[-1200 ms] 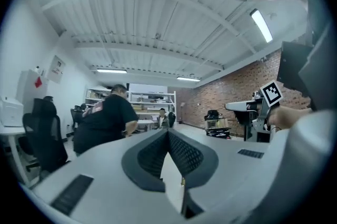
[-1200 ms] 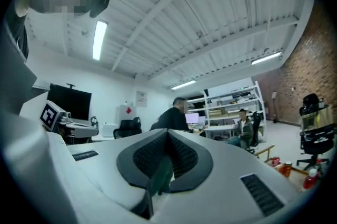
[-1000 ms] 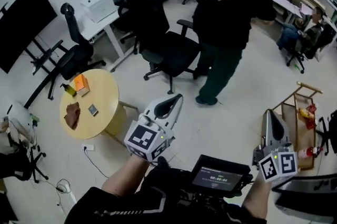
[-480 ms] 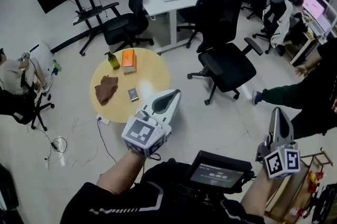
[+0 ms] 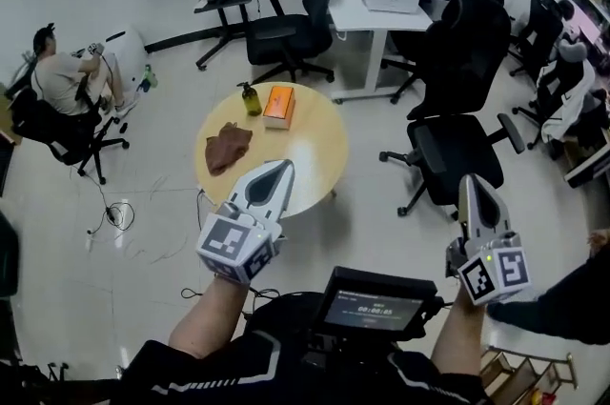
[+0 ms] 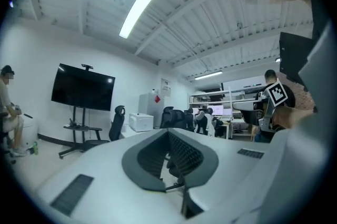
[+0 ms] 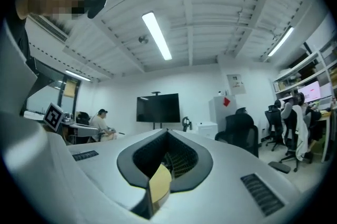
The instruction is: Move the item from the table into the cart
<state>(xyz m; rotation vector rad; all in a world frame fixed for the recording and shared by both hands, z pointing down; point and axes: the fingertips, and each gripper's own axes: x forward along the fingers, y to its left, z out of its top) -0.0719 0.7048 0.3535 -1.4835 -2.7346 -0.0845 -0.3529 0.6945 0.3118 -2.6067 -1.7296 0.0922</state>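
Orange box (image 5: 278, 106), perhaps cardboard, left hand-held gripper (image 5: 281, 168) closed empty, right hand-held gripper (image 5: 473, 182) likewise

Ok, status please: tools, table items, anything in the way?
Left tool, right tool shut, empty. Cloth, orange box, bottle on round table, untouched. Office chair beside table.

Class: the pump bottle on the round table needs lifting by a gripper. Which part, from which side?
Best grip the pump bottle by its body, coming level from the side toward the brown cloth: it stands upright, and the orange box lies close on the other side.
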